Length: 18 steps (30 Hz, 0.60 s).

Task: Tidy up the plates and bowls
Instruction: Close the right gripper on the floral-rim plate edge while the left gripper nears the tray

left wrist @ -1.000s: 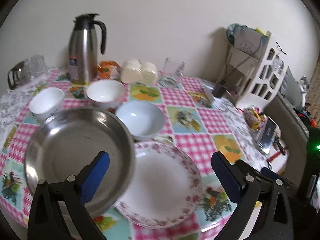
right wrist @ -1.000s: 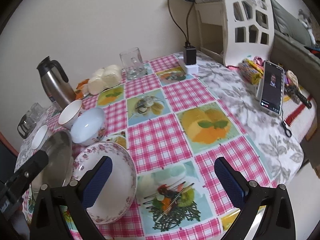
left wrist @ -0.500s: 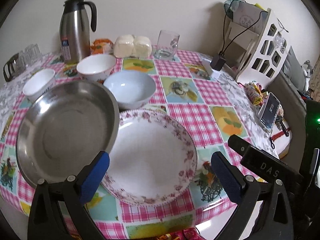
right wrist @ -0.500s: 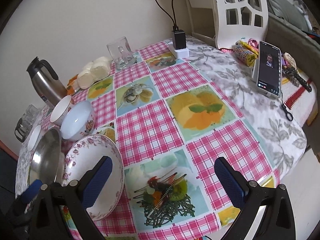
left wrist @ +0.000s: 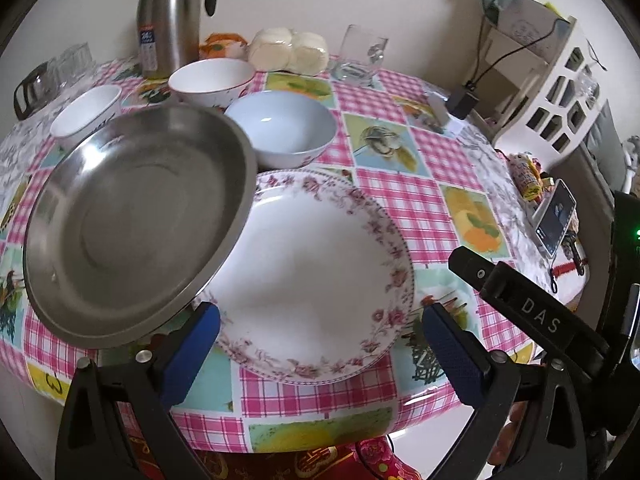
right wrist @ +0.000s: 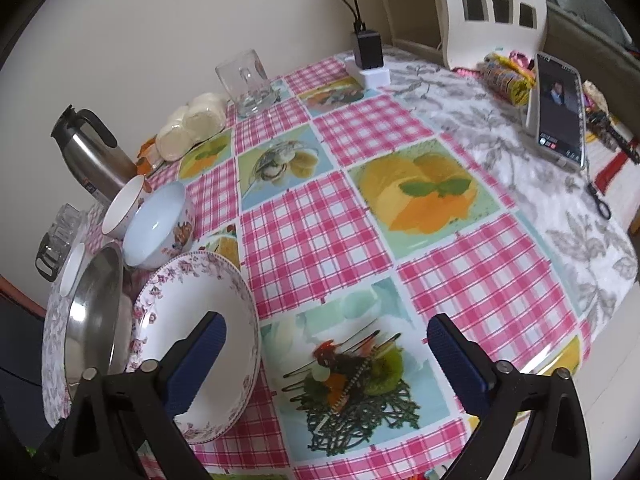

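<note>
A floral-rimmed white plate [left wrist: 320, 272] lies near the table's front edge, and a steel plate [left wrist: 132, 220] overlaps its left rim. Behind them stand a pale blue bowl [left wrist: 280, 128], a white bowl [left wrist: 212, 80] and a small white bowl [left wrist: 86, 114]. My left gripper [left wrist: 320, 344] hangs open just over the floral plate's near rim, pads apart from it. My right gripper [right wrist: 328, 356] is wide and its jaws are closing. Its left finger is over the floral plate [right wrist: 208, 304] and nothing is pressed. The steel plate [right wrist: 96, 312] and the blue bowl [right wrist: 160, 224] lie to its left.
At the back stand a steel thermos [left wrist: 172, 20], bagged buns [left wrist: 288, 52] and a glass mug [left wrist: 360, 56]. Glass cups [left wrist: 52, 76] stand far left. A white rack [left wrist: 560, 92], a charger [right wrist: 368, 52] and a propped phone [right wrist: 558, 112] are on the right. The table's front edge is close below both grippers.
Both grippers have sunk and tipped down toward the table, so the plates look larger and nearer. The right gripper's finger has come into the left wrist view. The right jaws have narrowed slightly.
</note>
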Each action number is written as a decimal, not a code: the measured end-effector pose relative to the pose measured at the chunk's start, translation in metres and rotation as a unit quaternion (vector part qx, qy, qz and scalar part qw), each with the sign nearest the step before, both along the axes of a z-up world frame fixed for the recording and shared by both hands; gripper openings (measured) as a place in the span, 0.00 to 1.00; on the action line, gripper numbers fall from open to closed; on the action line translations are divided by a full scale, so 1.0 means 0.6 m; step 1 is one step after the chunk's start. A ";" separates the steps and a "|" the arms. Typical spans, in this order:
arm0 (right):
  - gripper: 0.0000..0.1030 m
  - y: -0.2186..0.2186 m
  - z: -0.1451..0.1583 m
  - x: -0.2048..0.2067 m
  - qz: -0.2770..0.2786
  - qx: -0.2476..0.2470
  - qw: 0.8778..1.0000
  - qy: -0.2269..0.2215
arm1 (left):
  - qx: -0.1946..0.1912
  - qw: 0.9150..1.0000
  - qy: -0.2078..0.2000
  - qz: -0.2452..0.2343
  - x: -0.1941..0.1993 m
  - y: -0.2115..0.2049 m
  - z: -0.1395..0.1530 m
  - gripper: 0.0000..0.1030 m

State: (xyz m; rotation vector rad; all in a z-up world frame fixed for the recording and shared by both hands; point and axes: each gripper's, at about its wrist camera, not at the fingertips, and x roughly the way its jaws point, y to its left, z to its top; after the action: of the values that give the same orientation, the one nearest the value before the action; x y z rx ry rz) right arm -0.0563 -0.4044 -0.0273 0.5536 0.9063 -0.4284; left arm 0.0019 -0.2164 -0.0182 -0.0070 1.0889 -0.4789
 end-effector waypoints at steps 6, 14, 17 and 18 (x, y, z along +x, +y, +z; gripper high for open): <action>0.79 0.010 -0.013 0.013 0.013 0.016 1.000 0.001 | 0.003 1.000 0.018 0.019 0.007 0.013 -0.014 0.93; 0.76 0.024 -0.026 0.029 0.031 0.031 0.999 0.004 | 0.003 0.998 0.037 0.045 0.020 0.036 -0.031 0.92; 0.75 0.029 -0.035 0.036 0.036 0.035 0.999 0.012 | 0.005 0.997 0.045 0.057 0.025 0.044 -0.037 0.92; 0.76 0.030 -0.038 0.037 0.037 0.037 0.999 0.014 | 0.006 0.997 0.046 0.061 0.027 0.047 -0.039 0.92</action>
State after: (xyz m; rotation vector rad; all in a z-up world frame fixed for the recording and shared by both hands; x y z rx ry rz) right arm -0.0339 -0.3862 -0.0502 0.5799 0.9702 -0.3378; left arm 0.0180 -0.1883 -0.0416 -0.0854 1.1747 -0.3658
